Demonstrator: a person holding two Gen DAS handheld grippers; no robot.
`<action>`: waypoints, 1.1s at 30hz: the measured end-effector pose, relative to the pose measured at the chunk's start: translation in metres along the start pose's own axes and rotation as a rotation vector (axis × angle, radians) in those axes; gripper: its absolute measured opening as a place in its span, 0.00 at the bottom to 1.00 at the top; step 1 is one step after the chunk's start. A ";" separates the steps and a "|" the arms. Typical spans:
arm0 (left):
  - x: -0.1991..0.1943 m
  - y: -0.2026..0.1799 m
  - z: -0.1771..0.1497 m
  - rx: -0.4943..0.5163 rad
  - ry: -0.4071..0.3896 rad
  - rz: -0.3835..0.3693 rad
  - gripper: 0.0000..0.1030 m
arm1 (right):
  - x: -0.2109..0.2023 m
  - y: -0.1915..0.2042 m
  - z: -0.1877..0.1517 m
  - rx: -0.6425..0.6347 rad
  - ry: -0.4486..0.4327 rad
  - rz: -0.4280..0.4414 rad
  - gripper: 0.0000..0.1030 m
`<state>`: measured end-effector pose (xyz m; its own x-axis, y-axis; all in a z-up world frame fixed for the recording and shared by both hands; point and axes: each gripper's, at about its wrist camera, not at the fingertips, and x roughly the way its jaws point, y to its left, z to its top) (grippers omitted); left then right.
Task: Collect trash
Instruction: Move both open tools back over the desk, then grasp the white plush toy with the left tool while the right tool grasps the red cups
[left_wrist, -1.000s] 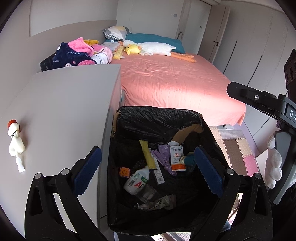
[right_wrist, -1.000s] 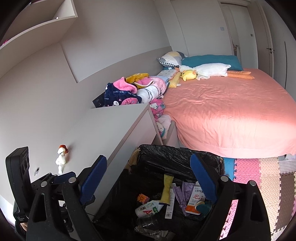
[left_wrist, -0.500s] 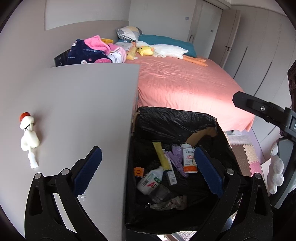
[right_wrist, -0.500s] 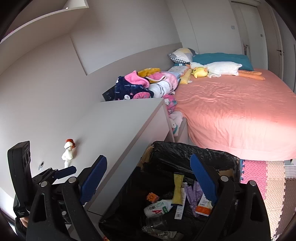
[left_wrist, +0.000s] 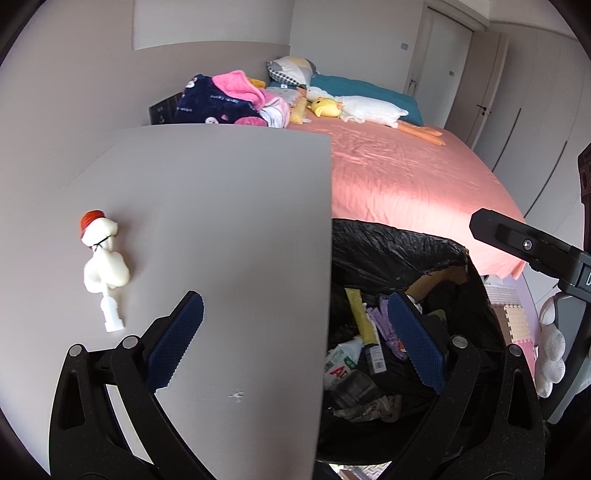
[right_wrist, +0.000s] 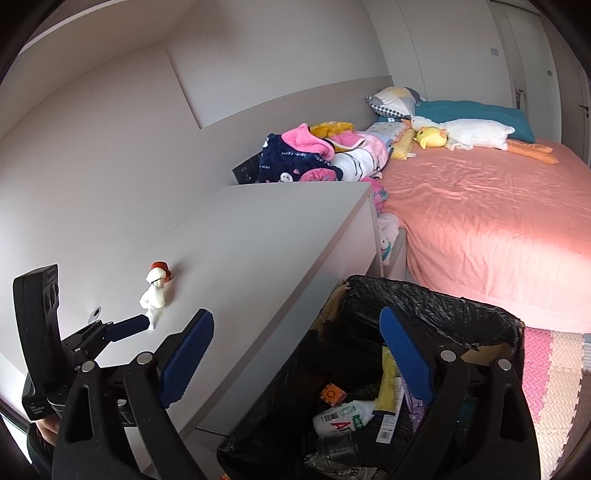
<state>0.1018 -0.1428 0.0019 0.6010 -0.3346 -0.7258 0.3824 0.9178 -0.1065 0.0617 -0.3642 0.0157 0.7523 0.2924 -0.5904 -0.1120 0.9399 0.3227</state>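
Note:
A white squeezed tube with a red cap lies on the grey cabinet top; it also shows in the right wrist view. A bin lined with a black bag stands beside the cabinet, holding bottles, a yellow wrapper and other trash. My left gripper is open and empty, over the cabinet's right edge. My right gripper is open and empty, over the gap between cabinet and bin.
A bed with a pink sheet lies behind the bin, with pillows, a plush goose and a pile of clothes. Foam floor mats lie at the right. Wardrobe doors line the far wall.
Both grippers have moved left, from over the bin towards the cabinet top. The white tube now sits closer to my left gripper. Both grippers stay open.

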 end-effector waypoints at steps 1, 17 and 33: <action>0.000 0.004 0.000 -0.006 -0.002 0.008 0.94 | 0.003 0.003 0.000 -0.002 0.004 0.003 0.89; 0.005 0.082 0.001 -0.159 -0.014 0.122 0.94 | 0.067 0.037 0.007 -0.040 0.115 0.084 0.89; 0.040 0.151 0.009 -0.307 0.041 0.228 0.88 | 0.114 0.064 0.013 -0.075 0.175 0.112 0.89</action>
<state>0.1906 -0.0194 -0.0372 0.6151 -0.1115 -0.7805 0.0108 0.9910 -0.1331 0.1483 -0.2727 -0.0214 0.6090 0.4155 -0.6756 -0.2416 0.9085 0.3409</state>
